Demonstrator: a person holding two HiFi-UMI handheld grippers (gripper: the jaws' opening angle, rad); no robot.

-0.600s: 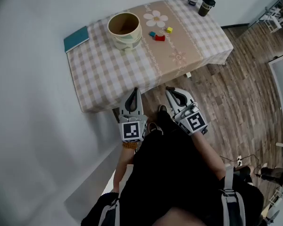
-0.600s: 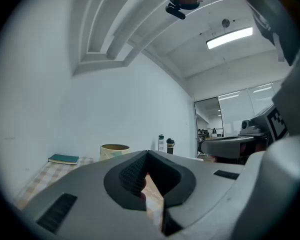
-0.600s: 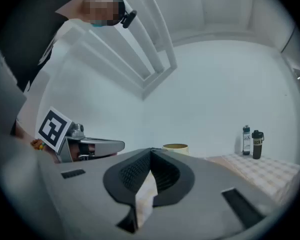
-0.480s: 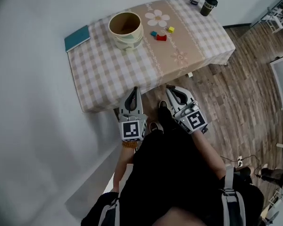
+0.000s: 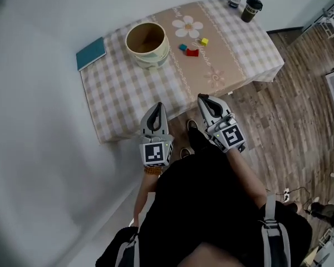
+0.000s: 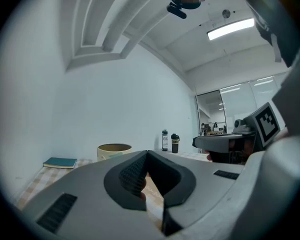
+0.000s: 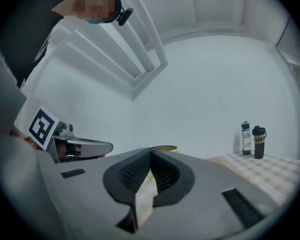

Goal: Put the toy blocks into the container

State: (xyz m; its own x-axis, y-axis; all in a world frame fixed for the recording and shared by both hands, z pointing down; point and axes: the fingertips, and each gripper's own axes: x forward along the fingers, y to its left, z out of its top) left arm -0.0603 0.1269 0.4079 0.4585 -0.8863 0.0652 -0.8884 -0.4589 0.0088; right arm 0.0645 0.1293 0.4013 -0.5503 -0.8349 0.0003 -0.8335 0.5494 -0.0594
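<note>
Head cam looks steeply down on the whole table point(image 5: 117, 93) from well back. Both gripper cams sit low near its front edge, facing level across it, and both catch the container point(image 6: 114, 150), bottle point(image 7: 246, 138) and dark cup point(image 7: 259, 141) by the far wall.

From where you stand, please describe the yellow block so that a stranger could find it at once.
Find the table with the checked cloth and the beige runner across it. On the runner, just by a printed white daisy, three small blocks lie beside the round container. The yellow block is the one farthest from the container, past the blue block and the red block.
</note>
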